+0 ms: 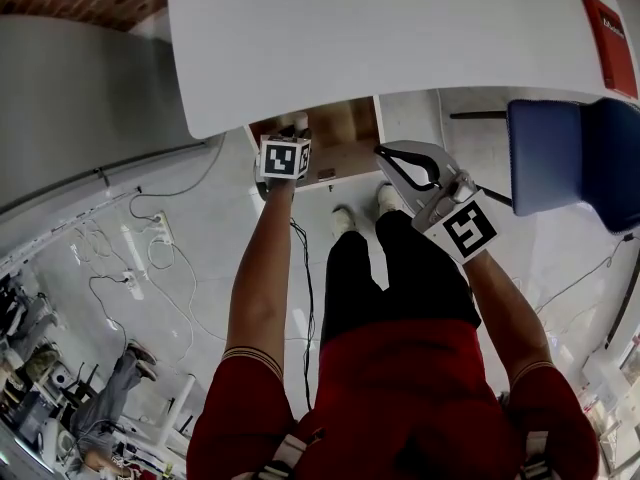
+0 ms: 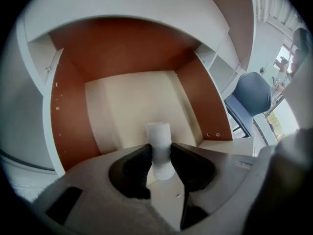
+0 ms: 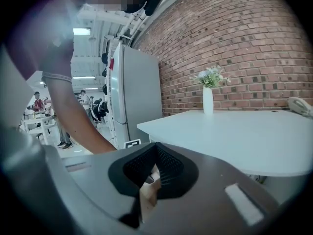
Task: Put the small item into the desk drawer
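A small white cylinder (image 2: 159,146) is clamped upright between the dark pads of my left gripper (image 2: 159,153). It hangs above the cream floor of the open desk drawer (image 2: 132,106), which has brown side walls. In the head view the left gripper (image 1: 286,140) reaches into that drawer (image 1: 345,133) under the white desk (image 1: 380,28), and its jaws are hidden behind the marker cube. My right gripper (image 1: 385,156) hovers at the drawer's right front corner. Its jaws (image 3: 155,148) meet at the tips with nothing between them.
A blue chair (image 1: 570,158) stands to the right of the drawer, and a red item (image 1: 608,28) lies at the desk's far right. Cables (image 1: 150,248) trail over the floor on the left. A white vase (image 3: 208,101) stands on the desk; a grey cabinet (image 3: 132,97) is beyond it.
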A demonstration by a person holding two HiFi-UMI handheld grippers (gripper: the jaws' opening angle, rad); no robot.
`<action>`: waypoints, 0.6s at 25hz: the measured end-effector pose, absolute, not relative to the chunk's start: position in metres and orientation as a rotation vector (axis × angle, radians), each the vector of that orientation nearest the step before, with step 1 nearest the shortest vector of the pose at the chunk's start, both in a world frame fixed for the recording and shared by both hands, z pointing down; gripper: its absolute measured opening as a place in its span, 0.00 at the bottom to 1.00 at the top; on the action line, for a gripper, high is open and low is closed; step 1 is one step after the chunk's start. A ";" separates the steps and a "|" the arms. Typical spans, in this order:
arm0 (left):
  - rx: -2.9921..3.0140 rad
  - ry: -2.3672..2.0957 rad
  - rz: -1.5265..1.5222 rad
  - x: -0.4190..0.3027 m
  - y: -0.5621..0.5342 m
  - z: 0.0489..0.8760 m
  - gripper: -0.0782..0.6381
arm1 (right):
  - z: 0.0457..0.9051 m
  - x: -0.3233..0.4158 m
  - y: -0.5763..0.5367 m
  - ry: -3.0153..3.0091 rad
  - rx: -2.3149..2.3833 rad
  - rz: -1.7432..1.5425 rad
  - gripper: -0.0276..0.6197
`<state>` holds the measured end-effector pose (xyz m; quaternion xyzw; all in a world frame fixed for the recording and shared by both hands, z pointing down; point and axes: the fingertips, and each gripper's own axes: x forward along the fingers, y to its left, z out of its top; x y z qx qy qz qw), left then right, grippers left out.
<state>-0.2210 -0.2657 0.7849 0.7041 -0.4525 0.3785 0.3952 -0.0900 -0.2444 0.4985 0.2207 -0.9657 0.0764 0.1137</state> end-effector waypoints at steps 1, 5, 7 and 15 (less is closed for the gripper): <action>1.775 -1.144 0.968 -0.221 -0.266 0.789 0.29 | 0.500 -0.089 -0.245 -2.830 0.652 0.232 0.06; 1.742 -1.124 0.997 -0.219 -0.265 0.802 0.30 | 0.506 -0.080 -0.246 -2.809 0.670 0.261 0.06; 1.730 -1.114 1.008 -0.218 -0.265 0.806 0.30 | 0.507 -0.077 -0.249 -2.808 0.677 0.265 0.06; 1.681 -1.100 1.047 -0.216 -0.260 0.822 0.30 | 0.509 -0.066 -0.255 -2.806 0.696 0.282 0.06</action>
